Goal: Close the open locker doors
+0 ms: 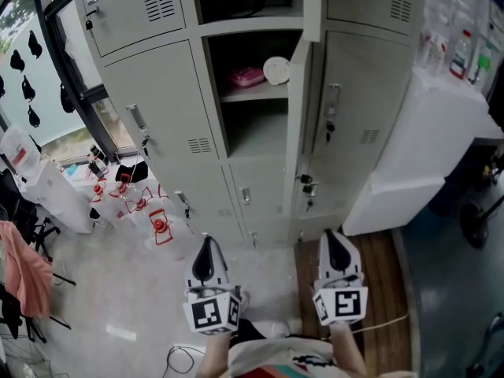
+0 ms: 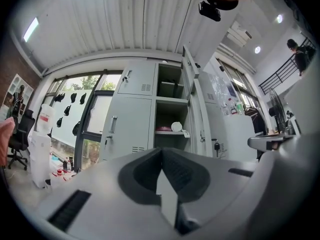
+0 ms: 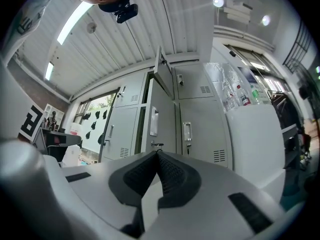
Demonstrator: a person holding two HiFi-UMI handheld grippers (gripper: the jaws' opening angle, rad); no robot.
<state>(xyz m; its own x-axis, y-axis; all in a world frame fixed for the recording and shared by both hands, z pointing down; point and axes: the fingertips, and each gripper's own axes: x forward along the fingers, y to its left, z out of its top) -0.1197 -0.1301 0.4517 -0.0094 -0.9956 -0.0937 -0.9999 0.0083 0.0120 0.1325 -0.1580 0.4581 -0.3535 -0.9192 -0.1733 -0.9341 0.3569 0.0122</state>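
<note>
Grey metal locker door point(image 1: 298, 116) of the centre column stands swung outward, edge-on to me, with a second open grey door point(image 1: 313, 6) directly above it. The exposed compartment shelf carries a pink lidded container point(image 1: 246, 76) beside a white round dish point(image 1: 276, 70). I hold the left gripper point(image 1: 209, 250) and the right gripper point(image 1: 337, 246) low, well apart from the lockers. Both have their jaws pressed together with nothing between them.
</note>
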